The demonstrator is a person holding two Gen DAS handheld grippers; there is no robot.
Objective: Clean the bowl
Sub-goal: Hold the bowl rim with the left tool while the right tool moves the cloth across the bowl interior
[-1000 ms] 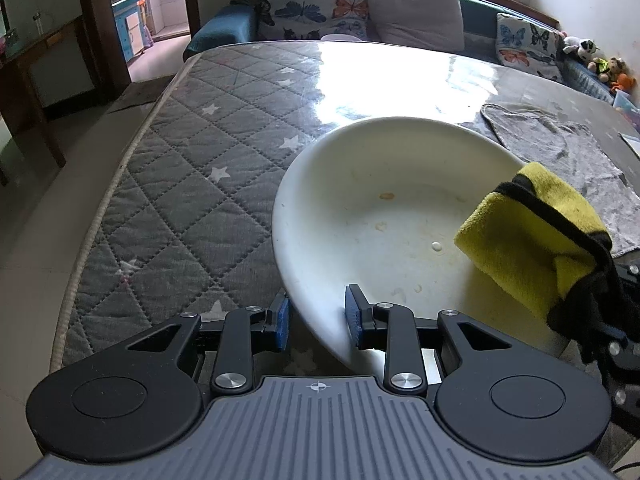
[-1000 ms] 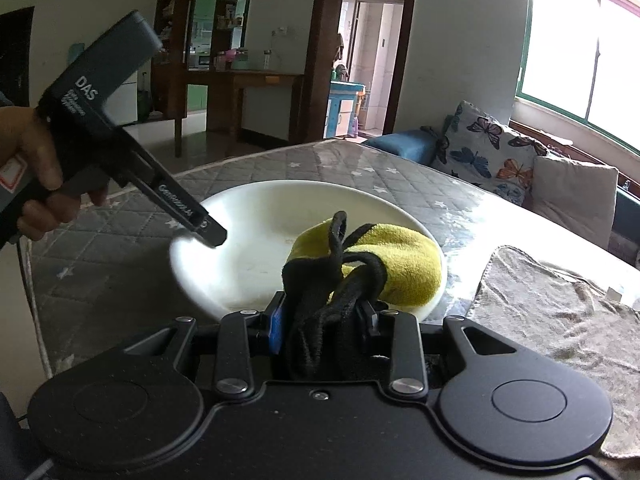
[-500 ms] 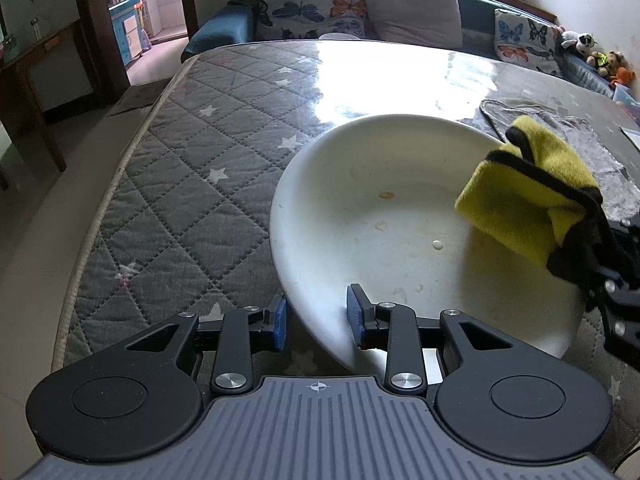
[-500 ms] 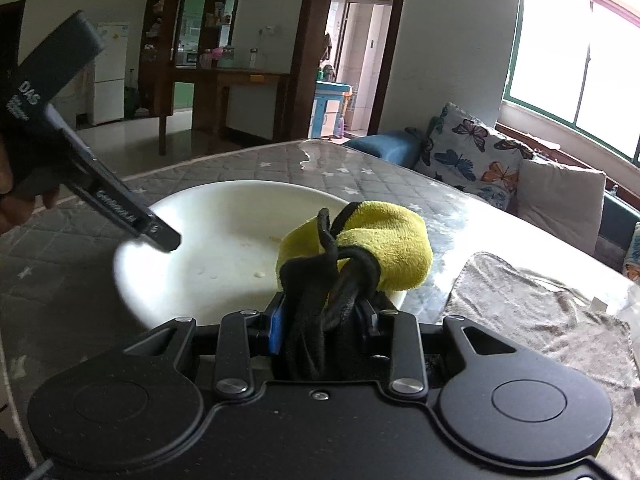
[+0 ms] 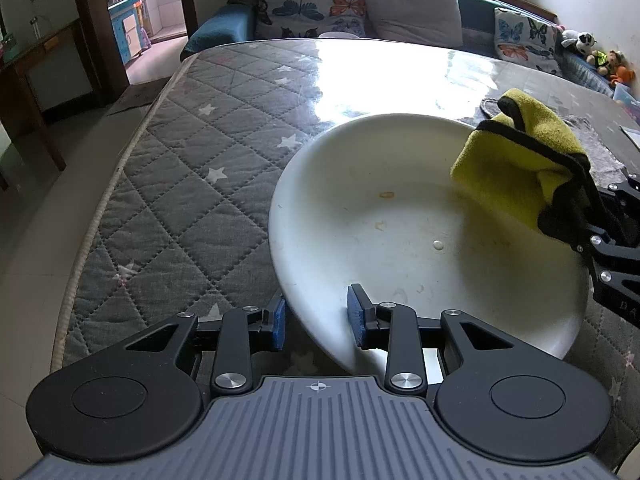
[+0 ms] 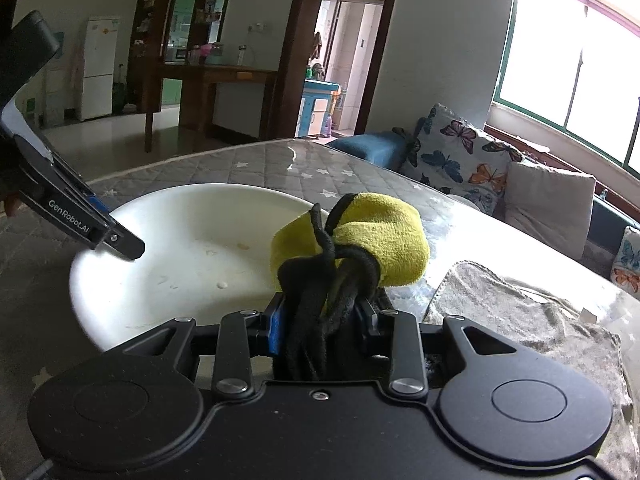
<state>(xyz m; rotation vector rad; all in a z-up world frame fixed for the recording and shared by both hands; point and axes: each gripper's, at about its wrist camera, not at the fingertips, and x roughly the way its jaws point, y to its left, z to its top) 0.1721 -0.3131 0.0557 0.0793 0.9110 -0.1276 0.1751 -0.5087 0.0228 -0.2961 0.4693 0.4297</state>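
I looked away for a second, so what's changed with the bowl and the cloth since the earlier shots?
The right gripper carried the yellow cloth from low over the bowl up toward its far rim. Nothing was taken or released: it stays shut on the cloth, the left gripper still straddles the near rim, stains remain.

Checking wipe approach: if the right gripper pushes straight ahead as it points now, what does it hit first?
Likely the white bowl: the yellow cloth clamped in the right gripper leads, over the bowl's near side. Whether it already touches is unclear.

Quilted worktop (image 5: pixel 192 200) left of bowl (image 5: pixel 400 216) open; bowl centre unblocked; yellow cloth (image 5: pixel 516 164) overhangs right rim; grey towel (image 6: pixel 520 320) occupies worktop right; cushions (image 5: pixel 316 4) line far edge.
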